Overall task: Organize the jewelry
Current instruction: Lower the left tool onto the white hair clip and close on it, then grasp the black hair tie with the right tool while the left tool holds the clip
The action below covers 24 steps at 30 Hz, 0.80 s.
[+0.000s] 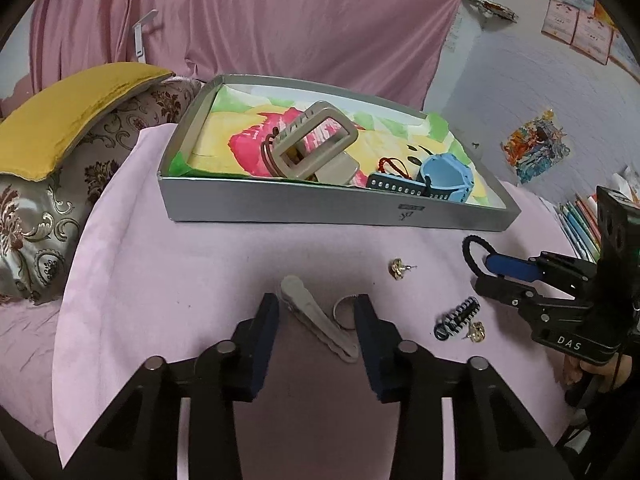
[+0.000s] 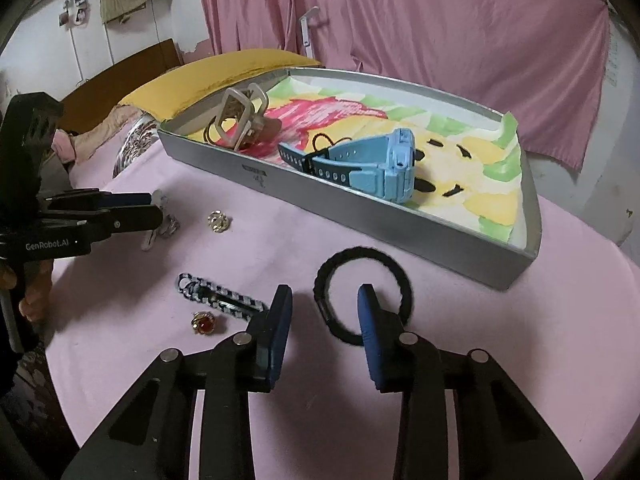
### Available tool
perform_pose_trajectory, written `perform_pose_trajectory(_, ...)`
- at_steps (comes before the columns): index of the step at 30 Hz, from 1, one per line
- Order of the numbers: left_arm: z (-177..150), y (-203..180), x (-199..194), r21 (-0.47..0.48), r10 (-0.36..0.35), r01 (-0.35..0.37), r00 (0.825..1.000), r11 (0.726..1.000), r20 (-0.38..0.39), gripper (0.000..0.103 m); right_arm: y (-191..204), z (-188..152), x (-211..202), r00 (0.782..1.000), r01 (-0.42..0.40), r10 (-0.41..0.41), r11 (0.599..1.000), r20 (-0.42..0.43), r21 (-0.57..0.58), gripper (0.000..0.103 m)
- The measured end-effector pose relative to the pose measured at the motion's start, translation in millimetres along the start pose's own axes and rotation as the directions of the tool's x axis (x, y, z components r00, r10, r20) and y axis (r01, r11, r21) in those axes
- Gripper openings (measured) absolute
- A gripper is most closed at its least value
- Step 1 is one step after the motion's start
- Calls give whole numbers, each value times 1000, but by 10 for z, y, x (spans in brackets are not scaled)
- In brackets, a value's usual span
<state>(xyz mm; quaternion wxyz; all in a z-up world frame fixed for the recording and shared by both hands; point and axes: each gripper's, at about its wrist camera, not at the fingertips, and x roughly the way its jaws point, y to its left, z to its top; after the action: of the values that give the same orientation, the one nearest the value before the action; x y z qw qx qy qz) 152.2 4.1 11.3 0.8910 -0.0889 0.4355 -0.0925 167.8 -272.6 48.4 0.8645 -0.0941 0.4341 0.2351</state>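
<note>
My left gripper [image 1: 316, 312] points down at the pink cloth. A beige hair clip [image 1: 316, 322] lies slantwise between its jaws beside a thin ring [image 1: 343, 312]; the pads stand apart and close to its ends, so it is open. My right gripper [image 2: 324, 304] straddles the left arc of a black hair tie [image 2: 384, 264], one finger inside the loop, and is open. A gold earring [image 2: 218, 220], a striped clip [image 2: 224, 298] and a red-stone piece [image 2: 204, 323] lie loose between them. The grey box [image 2: 360, 216] holds a blue watch [image 2: 384, 168] and a beige claw clip [image 2: 240, 120].
The box stands at the far side of the pink-covered table [image 1: 180, 280]. A yellow cushion [image 1: 80, 100] and patterned pillows lie to the left, with a pink curtain [image 1: 280, 20] behind. A hand [image 1: 600, 368] holds the right gripper at the table's right edge.
</note>
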Motion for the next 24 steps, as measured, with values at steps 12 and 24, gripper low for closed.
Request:
perform_pose_trajectory(12,81,-45,76,38,84,-84,996,996,-18,21,-5,44,9,1000,12,-13,999,-2,-29,29)
perform_pose_trajectory(24,-18,-29,-3,59,15,-16,1000,998,8,14,22,19,-22,1000,-29,29,996,0,-90,5)
